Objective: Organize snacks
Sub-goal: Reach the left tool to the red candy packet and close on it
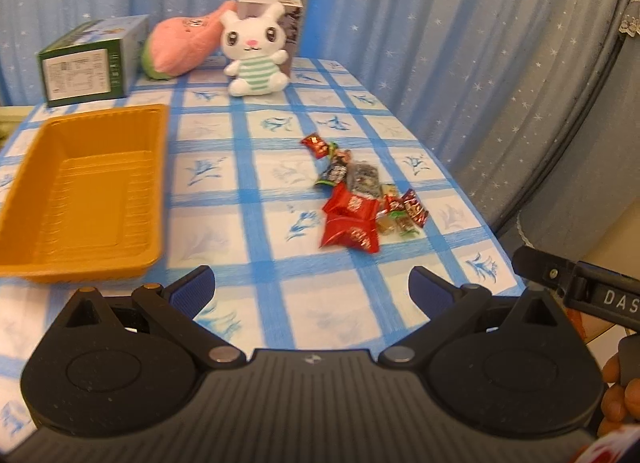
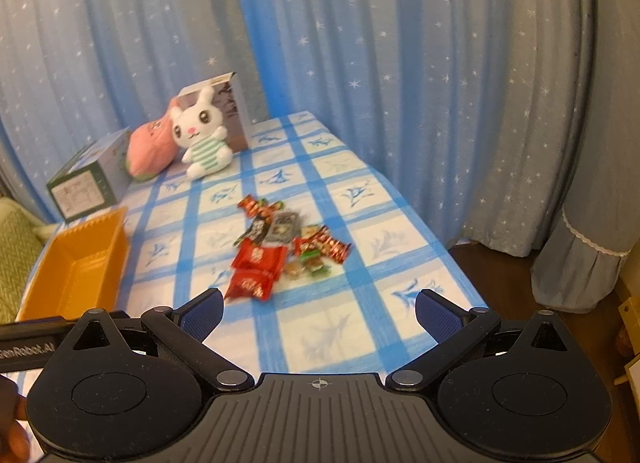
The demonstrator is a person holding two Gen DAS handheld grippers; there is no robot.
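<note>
A heap of small wrapped snacks (image 1: 356, 191) lies on the blue checked tablecloth (image 1: 256, 199); two red packets (image 1: 352, 223) are nearest me. To its left stands an empty orange tray (image 1: 84, 191). My left gripper (image 1: 312, 287) hovers open above the table's near edge, nothing between its blue pads. The right wrist view shows the same snacks (image 2: 288, 243) and orange tray (image 2: 76, 263). My right gripper (image 2: 318, 311) is open and empty, short of the red packets (image 2: 256, 267).
At the back of the table sit a white plush rabbit (image 1: 254, 51), a pink plush toy (image 1: 180, 47), a green box (image 1: 92, 61) and a brown carton (image 1: 288, 23). Blue starred curtains (image 1: 440, 43) close in behind and right. The other gripper's body (image 1: 584, 291) shows at right.
</note>
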